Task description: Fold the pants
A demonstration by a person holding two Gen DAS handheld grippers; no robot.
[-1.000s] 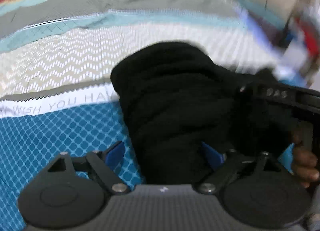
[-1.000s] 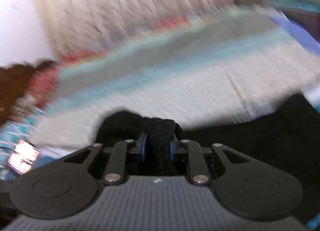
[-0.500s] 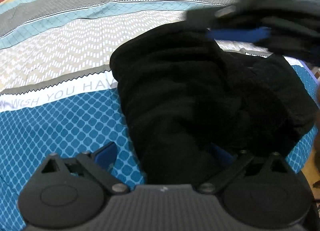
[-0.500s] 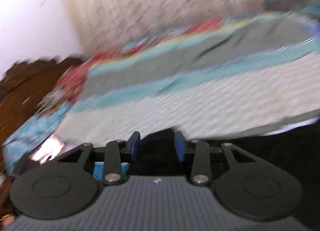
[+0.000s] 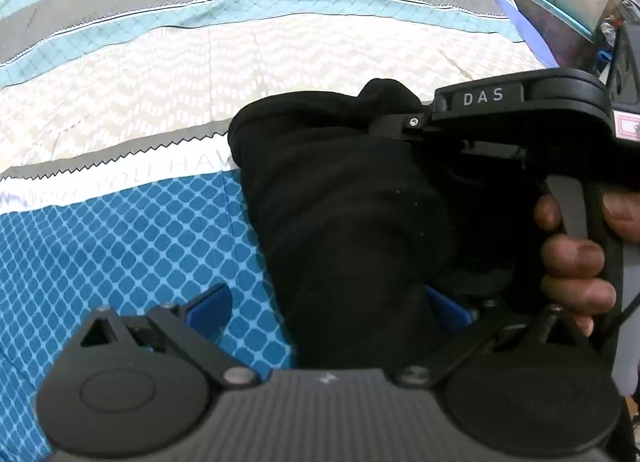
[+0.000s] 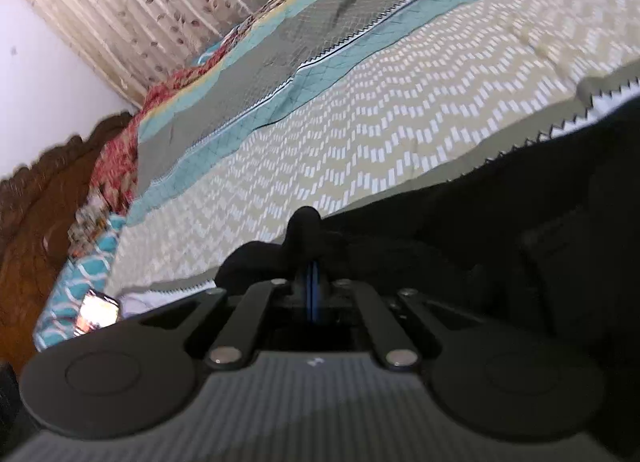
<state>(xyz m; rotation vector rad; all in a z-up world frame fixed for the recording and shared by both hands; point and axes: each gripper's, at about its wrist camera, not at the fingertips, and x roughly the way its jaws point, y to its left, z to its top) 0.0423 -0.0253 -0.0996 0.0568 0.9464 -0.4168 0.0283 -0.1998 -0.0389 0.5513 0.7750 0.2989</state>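
pants [image 5: 344, 197]: 1 (black, bunched) on bed [image 5: 160, 73] | left tool [image 5: 326, 308]: released, straddling pants | right tool [image 6: 313, 274]: clenched on pants fold, level

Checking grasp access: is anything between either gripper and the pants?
Nothing visible. The right gripper is already shut on a fold of the pants; the left gripper stands open with pants between its jaws.

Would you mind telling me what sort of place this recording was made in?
Most likely a bedroom: the black pants lie on a bed's patterned bedspread, with a carved wooden headboard and a curtain behind.
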